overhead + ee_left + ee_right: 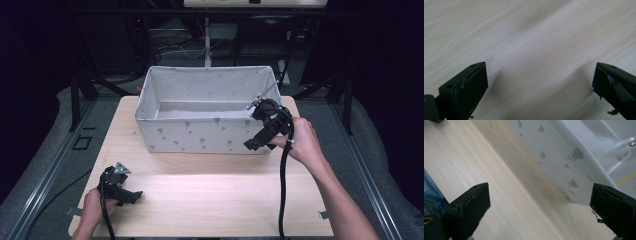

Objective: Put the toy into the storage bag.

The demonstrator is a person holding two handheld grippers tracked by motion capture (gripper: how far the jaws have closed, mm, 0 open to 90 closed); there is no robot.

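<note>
A pale wooden table (200,200) stands on grey floor (45,165), with dark metal framing (80,95) behind.

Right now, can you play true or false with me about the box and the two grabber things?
1. The fabric box stands on the wooden table. True.
2. The right gripper is clamped on a toy. False: in the right gripper view its jaws stand wide apart with nothing between them.
3. The right gripper is by the box's front right corner. True.
4. The left gripper is inside the box. False: it rests low over the table's near left part, away from the box.
5. The left gripper is open. True: in the left gripper view only bare wood lies between its jaws.
6. The box is plain black. False: it is pale grey with small darker prints.
</note>
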